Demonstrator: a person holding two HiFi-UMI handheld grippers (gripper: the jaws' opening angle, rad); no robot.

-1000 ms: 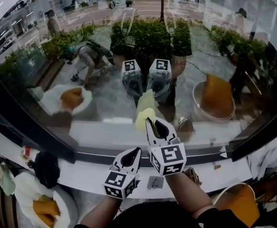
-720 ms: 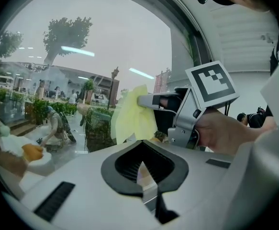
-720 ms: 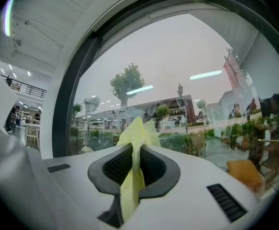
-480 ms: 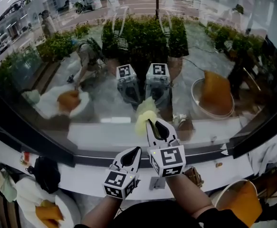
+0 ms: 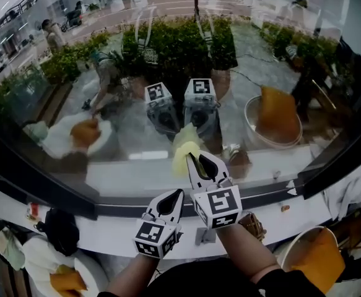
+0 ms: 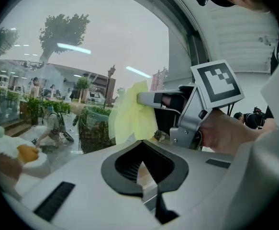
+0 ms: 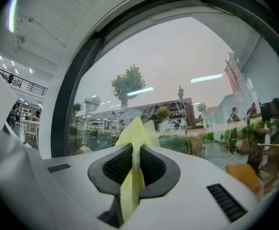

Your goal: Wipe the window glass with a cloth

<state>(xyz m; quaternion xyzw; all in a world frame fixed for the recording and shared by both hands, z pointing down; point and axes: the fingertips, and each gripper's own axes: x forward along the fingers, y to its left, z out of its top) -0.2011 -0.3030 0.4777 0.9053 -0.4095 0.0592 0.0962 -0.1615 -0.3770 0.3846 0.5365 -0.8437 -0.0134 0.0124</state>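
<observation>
A pale yellow cloth (image 5: 185,153) is pinched in my right gripper (image 5: 194,159) and pressed against the window glass (image 5: 168,60), low down near the sill. From the right gripper view the cloth (image 7: 133,162) runs between the shut jaws, its top poking out toward the glass (image 7: 177,61). My left gripper (image 5: 174,197) hangs lower and left of the right one, above the sill, shut with nothing in it. In the left gripper view the cloth (image 6: 131,114) and the right gripper (image 6: 146,98) sit ahead, against the glass (image 6: 91,42).
A white sill (image 5: 106,228) runs below the dark window frame (image 5: 56,193). A bowl with an orange cloth (image 5: 310,258) stands at the lower right, a plate (image 5: 41,258) at the lower left. A dark object (image 5: 59,231) lies on the sill. Reflections fill the pane.
The right gripper and cloth have stayed at about the same low spot on the pane; the head view has drifted slightly, shifting the reflections down and left. The left gripper has not moved.
</observation>
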